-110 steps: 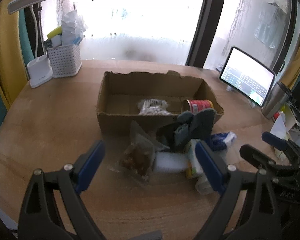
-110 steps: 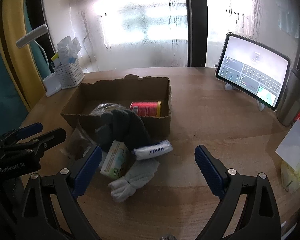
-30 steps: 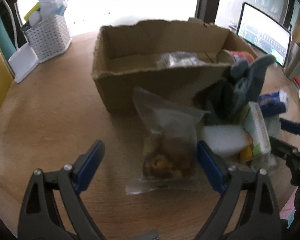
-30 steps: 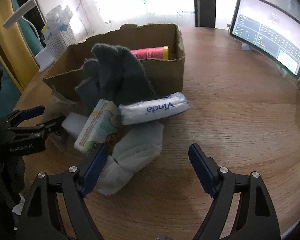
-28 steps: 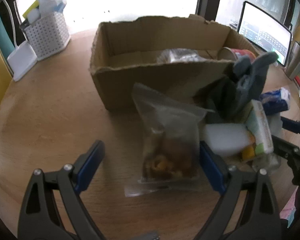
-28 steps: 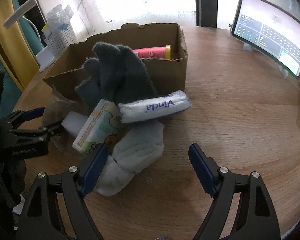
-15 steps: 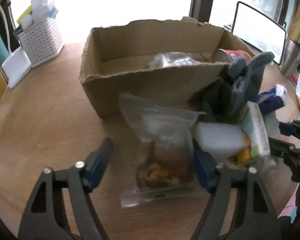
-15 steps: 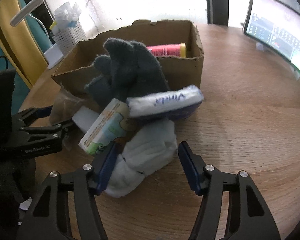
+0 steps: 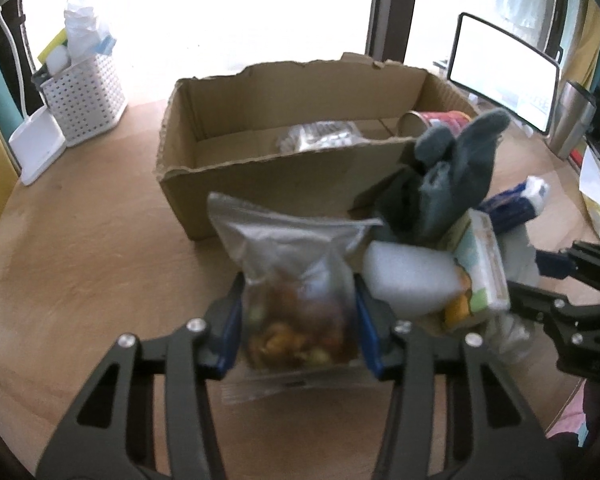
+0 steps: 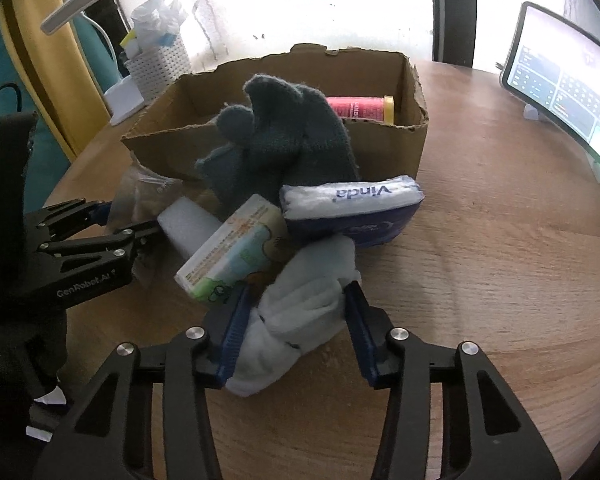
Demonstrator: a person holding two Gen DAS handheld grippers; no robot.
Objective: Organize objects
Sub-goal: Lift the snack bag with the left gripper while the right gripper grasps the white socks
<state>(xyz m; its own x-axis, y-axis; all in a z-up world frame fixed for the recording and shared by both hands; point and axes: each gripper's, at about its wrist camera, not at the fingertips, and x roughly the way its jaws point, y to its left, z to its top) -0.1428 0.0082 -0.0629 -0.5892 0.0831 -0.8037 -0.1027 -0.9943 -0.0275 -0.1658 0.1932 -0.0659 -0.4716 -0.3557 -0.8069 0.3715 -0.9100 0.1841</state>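
Observation:
A pile of loose items lies on the wooden table in front of an open cardboard box (image 9: 260, 176). My left gripper (image 9: 298, 328) is shut on a clear snack bag (image 9: 296, 280) at the pile's left. My right gripper (image 10: 294, 320) is shut on a rolled white sock (image 10: 300, 312) at the pile's front. Beside them lie a white sponge block (image 9: 408, 280), a small printed tissue pack (image 10: 236, 252), a blue Vinda tissue pack (image 10: 352, 208) and a grey glove (image 10: 284, 136). The box (image 10: 384, 148) holds a red can (image 10: 360, 108) and a clear packet (image 9: 320, 140).
A white perforated basket (image 9: 84, 96) and a white lamp base (image 9: 38, 144) stand at the back left. A tablet on a stand (image 10: 564, 92) is at the right, with a steel tumbler (image 9: 572, 124) beyond it. Bare table lies right of the pile.
Both grippers moved forward into the pile and closed, the left around the snack bag and the right around the white sock.

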